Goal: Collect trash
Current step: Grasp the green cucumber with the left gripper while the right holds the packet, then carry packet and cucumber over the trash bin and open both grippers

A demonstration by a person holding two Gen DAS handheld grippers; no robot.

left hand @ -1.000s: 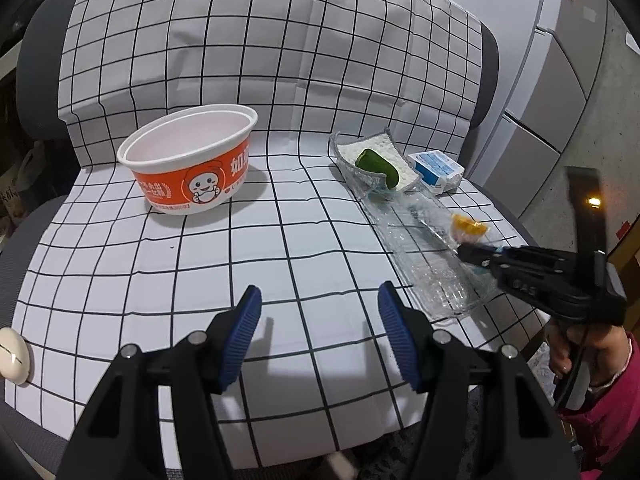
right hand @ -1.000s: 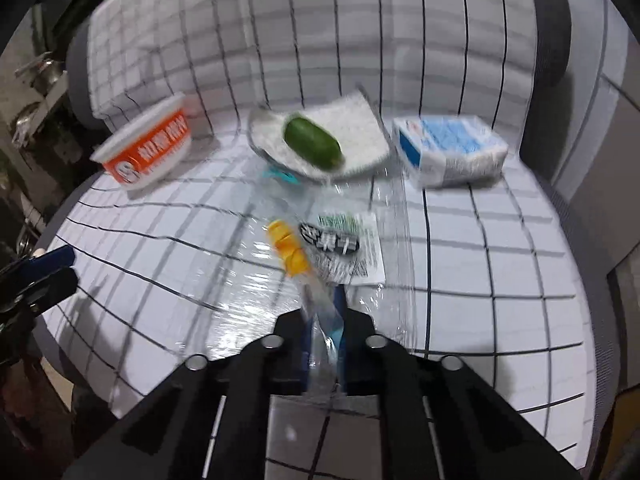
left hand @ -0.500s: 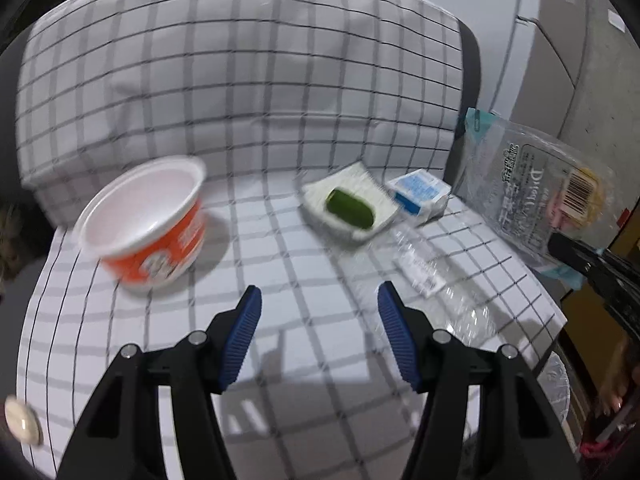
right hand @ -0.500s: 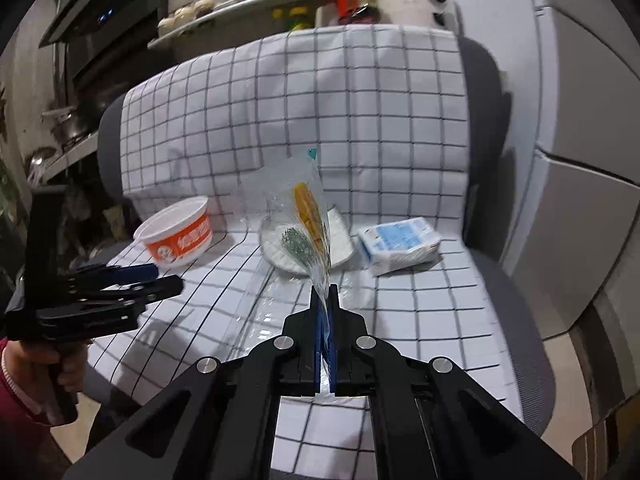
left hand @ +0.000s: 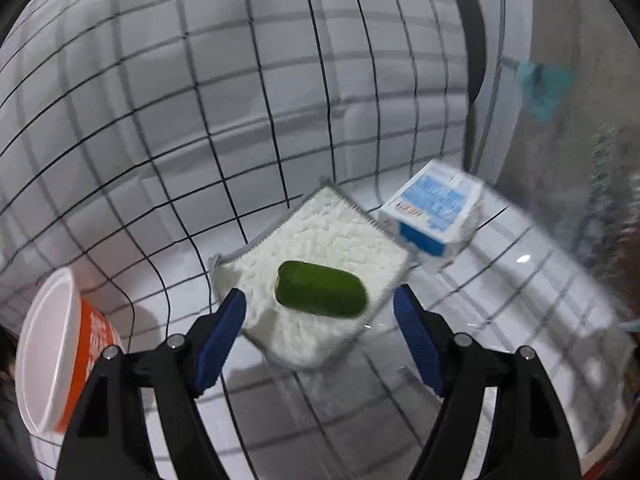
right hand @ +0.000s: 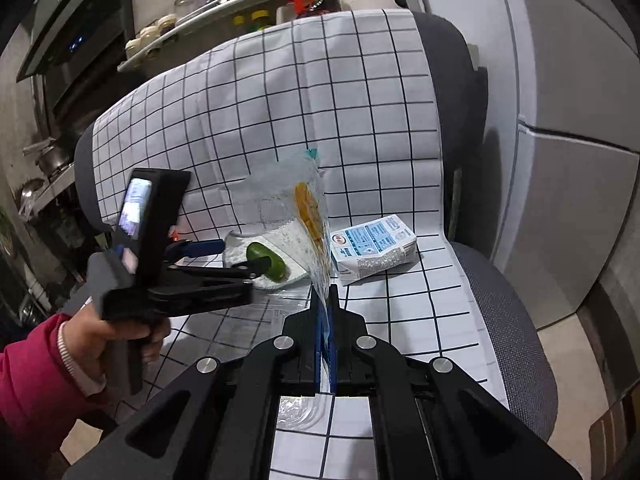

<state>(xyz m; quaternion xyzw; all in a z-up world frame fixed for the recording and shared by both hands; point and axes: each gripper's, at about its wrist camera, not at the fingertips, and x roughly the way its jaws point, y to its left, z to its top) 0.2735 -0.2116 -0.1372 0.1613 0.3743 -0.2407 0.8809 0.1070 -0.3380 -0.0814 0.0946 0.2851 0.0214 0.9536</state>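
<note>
Orange bowl (left hand: 60, 356): far left on the checked cloth (left hand: 200, 120), tipped, mouth facing left.
Left gripper (left hand: 320, 322): jaws opening, nothing between the pads; green pepper (left hand: 320, 294) just beyond them.
Green pepper: on the white cloth pad (left hand: 320, 240), long axis left-right.
Carton (left hand: 432, 216): right of the pad.
Right gripper (right hand: 325, 320): pinched on the clear plastic bag (right hand: 296, 208), lifted upright.
</note>
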